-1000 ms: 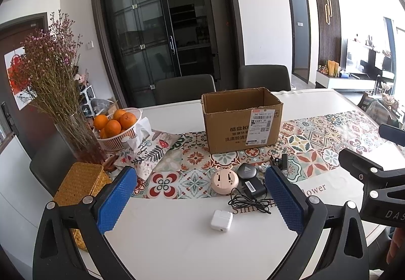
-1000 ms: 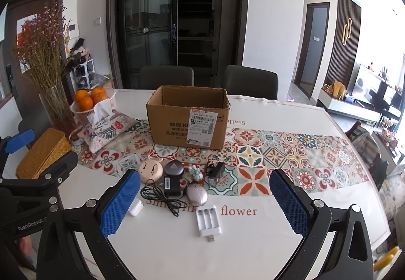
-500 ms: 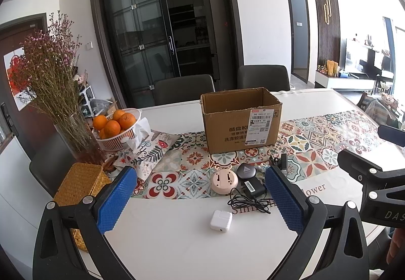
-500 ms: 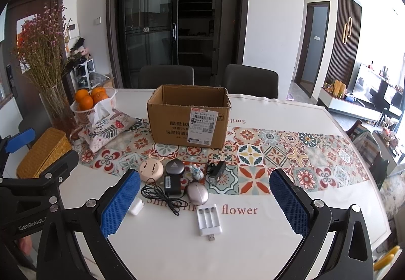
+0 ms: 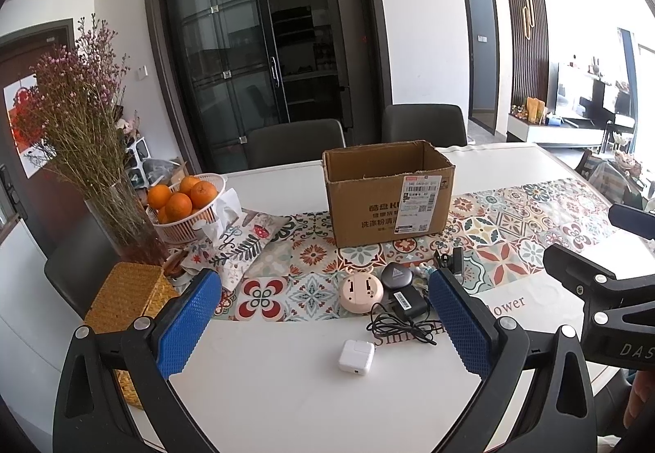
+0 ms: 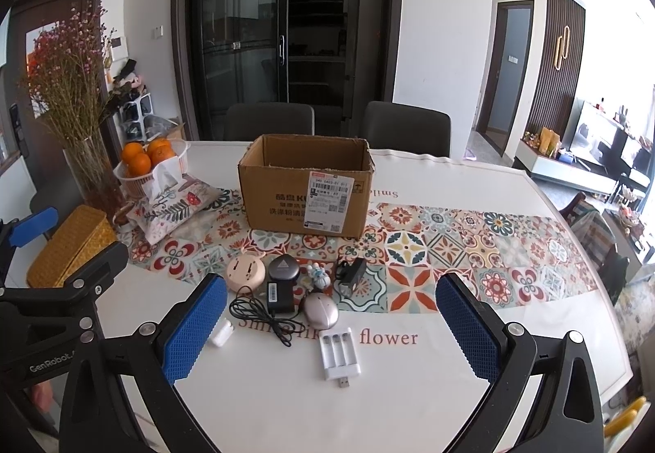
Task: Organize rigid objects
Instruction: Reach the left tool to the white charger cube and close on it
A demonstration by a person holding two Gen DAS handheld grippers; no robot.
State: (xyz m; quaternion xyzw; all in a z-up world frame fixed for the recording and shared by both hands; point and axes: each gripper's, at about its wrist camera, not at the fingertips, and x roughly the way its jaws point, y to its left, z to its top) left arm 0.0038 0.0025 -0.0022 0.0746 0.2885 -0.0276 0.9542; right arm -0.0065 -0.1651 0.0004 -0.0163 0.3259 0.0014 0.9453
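An open cardboard box [image 6: 305, 191] [image 5: 387, 195] stands on the patterned runner. In front of it lie several small items: a pink round case [image 6: 245, 273] [image 5: 361, 289], a dark rounded case [image 6: 282, 268], a black adapter with cord [image 6: 280, 295] [image 5: 405, 305], a small figurine [image 6: 318, 276], a black plug [image 6: 351, 276], a silvery oval mouse [image 6: 320, 310], a white battery charger [image 6: 339, 355] and a white cube charger [image 5: 356, 357] [image 6: 221, 333]. My left gripper [image 5: 323, 328] and right gripper [image 6: 331, 330] both hover open above the near table edge, holding nothing.
At the left stand a glass vase of dried flowers [image 5: 82, 150], a white basket of oranges [image 5: 186, 207], a floral tissue pouch [image 5: 241, 240] and a woven yellow box [image 5: 127, 301]. Two dark chairs [image 6: 405, 127] face the far side. The white table [image 6: 450, 174] stretches right.
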